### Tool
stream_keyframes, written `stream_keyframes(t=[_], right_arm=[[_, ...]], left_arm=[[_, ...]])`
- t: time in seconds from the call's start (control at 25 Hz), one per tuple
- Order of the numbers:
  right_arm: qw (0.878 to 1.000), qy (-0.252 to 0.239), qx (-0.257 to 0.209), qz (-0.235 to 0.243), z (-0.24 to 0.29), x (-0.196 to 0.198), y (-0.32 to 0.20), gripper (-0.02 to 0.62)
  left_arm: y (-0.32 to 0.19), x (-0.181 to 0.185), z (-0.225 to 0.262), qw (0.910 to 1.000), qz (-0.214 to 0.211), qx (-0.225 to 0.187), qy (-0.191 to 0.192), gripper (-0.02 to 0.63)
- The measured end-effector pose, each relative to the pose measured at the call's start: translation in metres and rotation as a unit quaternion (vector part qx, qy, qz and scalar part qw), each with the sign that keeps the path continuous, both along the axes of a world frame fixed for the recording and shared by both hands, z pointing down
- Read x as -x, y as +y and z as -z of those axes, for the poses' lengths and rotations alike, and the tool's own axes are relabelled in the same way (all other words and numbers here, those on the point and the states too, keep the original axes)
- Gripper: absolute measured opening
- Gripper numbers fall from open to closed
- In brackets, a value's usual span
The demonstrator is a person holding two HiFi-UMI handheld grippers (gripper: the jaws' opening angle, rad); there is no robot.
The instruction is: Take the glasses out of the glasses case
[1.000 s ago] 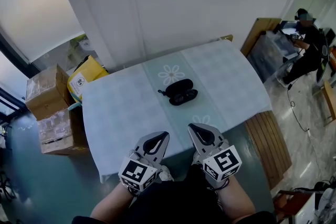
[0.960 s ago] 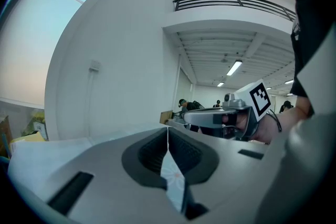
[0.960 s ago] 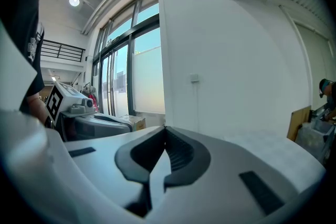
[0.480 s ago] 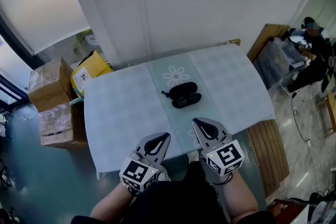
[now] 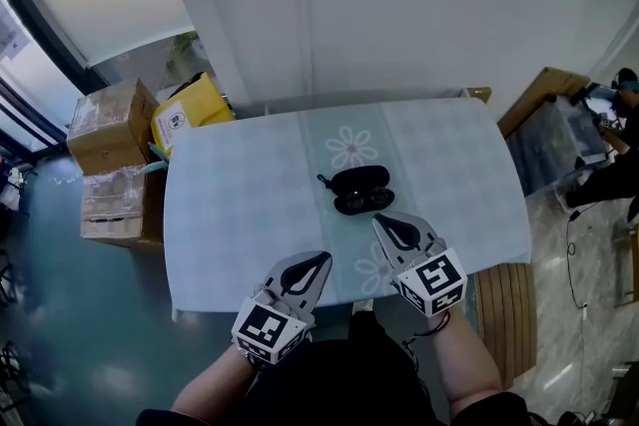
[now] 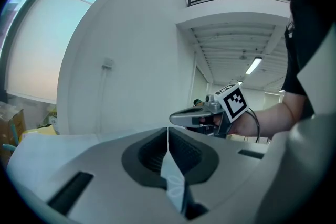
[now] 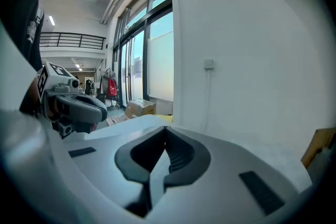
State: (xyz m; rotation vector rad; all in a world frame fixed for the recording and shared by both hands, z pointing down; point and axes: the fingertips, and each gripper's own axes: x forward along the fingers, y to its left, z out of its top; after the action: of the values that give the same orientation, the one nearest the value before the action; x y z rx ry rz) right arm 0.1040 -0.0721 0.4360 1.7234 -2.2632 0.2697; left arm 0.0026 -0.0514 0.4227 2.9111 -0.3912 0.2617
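A black glasses case [image 5: 361, 190] lies on the pale checked tabletop [image 5: 240, 205]. Brown cardboard boxes [image 5: 113, 127] stand beside it. The left gripper [image 5: 319, 260] and right gripper [image 5: 381, 221] have their fingers together.

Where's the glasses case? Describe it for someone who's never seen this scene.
Start at the table with the pale checked cloth. On its centre strip, just on the person's side of the far daisy print, lies the glasses case. It is the only black, oval thing on the cloth.
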Motion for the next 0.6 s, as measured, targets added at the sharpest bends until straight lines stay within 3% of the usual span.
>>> stream_keyframes(t=[0.6], right_arm=[[0.991,0.023,0.078,0.102,-0.068,-0.058,-0.048,0.023]], left_arm=[[-0.011,-0.056,-0.026,0.9985,0.046,0.009,-0.029,0.031]])
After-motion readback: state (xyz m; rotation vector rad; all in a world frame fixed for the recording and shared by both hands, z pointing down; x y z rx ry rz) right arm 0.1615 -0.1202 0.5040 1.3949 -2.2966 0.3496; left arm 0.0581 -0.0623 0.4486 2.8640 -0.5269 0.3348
